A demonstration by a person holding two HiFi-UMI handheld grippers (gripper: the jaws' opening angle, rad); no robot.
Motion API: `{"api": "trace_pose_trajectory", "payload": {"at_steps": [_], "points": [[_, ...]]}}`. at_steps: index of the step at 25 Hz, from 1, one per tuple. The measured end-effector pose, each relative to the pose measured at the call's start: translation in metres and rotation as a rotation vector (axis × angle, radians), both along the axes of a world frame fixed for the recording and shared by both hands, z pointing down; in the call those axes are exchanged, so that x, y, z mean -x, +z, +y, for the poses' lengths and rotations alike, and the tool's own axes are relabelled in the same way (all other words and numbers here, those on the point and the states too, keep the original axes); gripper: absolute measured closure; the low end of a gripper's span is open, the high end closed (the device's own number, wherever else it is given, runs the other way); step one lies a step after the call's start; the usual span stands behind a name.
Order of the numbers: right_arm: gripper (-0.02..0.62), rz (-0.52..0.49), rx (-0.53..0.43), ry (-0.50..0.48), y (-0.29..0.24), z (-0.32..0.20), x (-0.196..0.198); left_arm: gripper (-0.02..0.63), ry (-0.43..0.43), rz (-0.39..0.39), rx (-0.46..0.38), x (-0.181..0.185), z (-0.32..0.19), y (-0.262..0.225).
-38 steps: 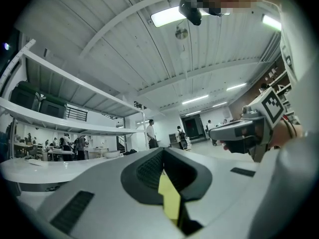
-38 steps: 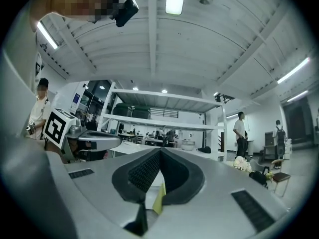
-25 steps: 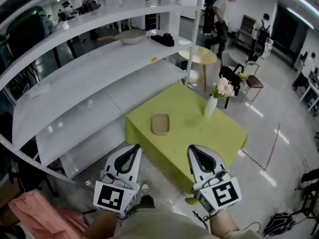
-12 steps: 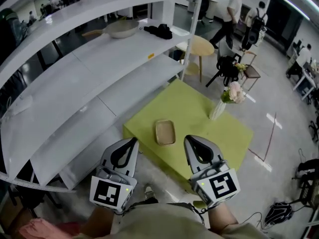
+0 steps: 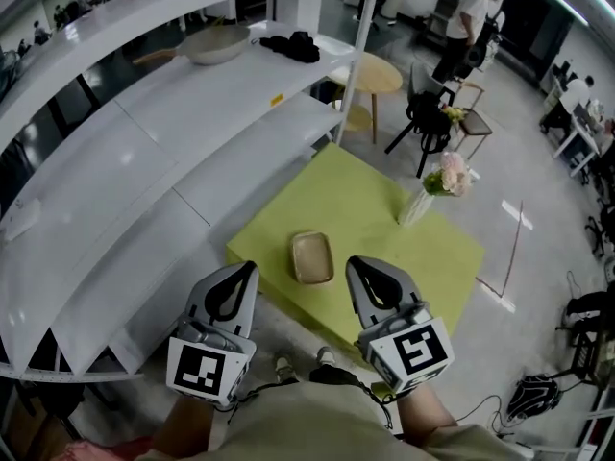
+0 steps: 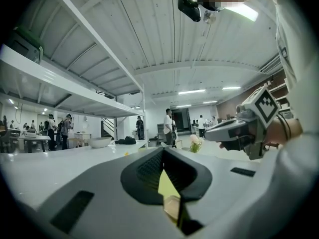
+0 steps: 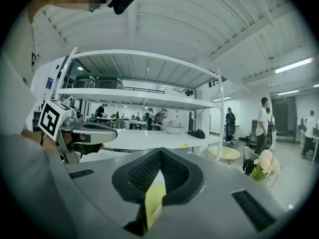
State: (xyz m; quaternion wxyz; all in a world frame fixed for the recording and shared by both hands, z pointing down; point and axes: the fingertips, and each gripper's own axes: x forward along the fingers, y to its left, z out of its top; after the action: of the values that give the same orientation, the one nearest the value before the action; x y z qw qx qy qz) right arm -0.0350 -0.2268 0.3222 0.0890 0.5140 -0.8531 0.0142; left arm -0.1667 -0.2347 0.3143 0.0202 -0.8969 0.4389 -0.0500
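A small tan rectangular tray lies flat near the front edge of a lime-green square tabletop. In the head view it shows between the tips of two grey hand-held grippers, below them and apart from both. The left claw is closed, its jaw tips meeting with nothing held. The right claw is likewise closed and empty. Each gripper carries a cube with black square markers near the person's wrist. At the tabletop's far right side stands a slim white vase of pale pink flowers, upright. White metal shelving runs along the left, bearing a pale bowl and a black cloth bundle. Beyond sits a round wooden side table.
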Motion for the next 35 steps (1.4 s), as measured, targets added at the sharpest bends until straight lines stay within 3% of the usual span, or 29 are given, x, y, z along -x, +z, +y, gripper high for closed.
{"api": "trace_pose_trajectory", "payload": {"at_steps": [12,17,23,35], "points": [[0.588,-0.001,0.050,-0.009,0.016,-0.048,-0.028,0.601,-0.037,-0.032,0.017,-0.016,-0.043,0.014],[0.550,-0.018,0.080,-0.011,0.042,-0.076,-0.044,0.601,-0.048,0.000,0.038,-0.029,-0.065,0.026],[0.506,0.000,0.187,-0.037,0.095,-0.108,-0.050,0.601,-0.058,-0.019,0.110,-0.039,-0.092,0.064],[0.495,-0.005,0.499,-0.059,0.252,-0.127,-0.055,0.601,-0.038,-0.079,0.346,-0.053,-0.113,0.180]]}}
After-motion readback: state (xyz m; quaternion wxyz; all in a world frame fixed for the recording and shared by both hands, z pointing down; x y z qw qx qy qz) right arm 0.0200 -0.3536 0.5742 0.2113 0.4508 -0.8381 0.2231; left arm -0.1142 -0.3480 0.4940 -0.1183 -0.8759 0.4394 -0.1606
